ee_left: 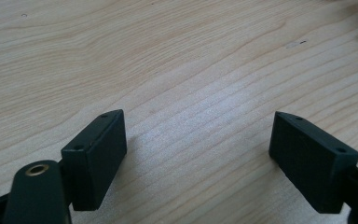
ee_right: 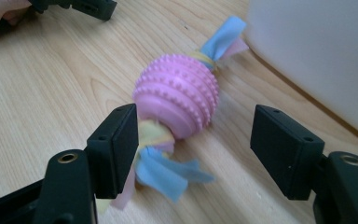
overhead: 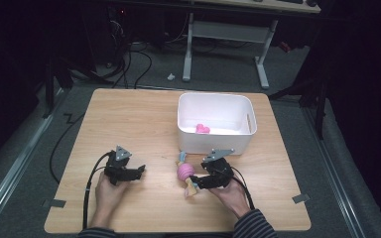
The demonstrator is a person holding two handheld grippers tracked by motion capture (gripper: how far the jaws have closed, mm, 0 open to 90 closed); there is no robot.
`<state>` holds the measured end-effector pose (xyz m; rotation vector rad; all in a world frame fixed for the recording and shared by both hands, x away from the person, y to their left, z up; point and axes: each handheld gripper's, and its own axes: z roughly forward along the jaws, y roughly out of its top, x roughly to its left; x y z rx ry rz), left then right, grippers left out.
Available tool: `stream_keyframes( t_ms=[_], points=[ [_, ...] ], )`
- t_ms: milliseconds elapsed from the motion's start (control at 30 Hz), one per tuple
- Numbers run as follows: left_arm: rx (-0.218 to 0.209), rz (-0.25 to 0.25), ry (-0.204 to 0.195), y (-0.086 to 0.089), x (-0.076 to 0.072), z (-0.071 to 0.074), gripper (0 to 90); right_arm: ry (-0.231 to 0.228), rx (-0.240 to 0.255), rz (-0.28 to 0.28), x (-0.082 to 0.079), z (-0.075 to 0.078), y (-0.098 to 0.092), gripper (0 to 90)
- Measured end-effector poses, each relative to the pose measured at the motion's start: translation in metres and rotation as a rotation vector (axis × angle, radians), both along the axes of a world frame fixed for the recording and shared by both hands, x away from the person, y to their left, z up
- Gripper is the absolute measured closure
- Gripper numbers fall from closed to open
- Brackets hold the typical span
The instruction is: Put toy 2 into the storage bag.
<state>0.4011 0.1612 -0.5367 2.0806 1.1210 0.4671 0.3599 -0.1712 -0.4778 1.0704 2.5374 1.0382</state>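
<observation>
Broad light-wood desk (overhead: 129,119), with a white rectangular plastic bin (overhead: 215,124) toward its far right holding a small pink item (overhead: 203,129). Left gripper (ee_left: 198,154) resting over bare wood, jaws spread wide, nothing between them. Right gripper (ee_right: 193,140) likewise spread, lined up on a pink studded rubber ball with blue, yellow and pink fabric tails (ee_right: 177,100) lying on the wood just beside the bin's near wall. Probably the approach before a grasp; next, likely advancing until the ball sits between the jaws, then closing.
</observation>
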Motion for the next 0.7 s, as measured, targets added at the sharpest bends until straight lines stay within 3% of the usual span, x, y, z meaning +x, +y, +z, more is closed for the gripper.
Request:
stream_keyframes(
  t_ms=[333,567,700],
  points=[
    [0.000,-0.001,0.000,0.000,0.000,0.000,19.1,0.044,-0.093,0.045,0.012,0.001,0.030,25.7],
    [0.000,-0.001,0.000,0.000,0.000,0.000,19.1,0.092,-0.143,0.042,0.021,-0.008,0.045,24.9],
    [0.000,-0.001,0.000,0.000,0.000,0.000,19.1,0.090,-0.172,0.031,0.024,-0.011,0.048,26.1]
  ],
)
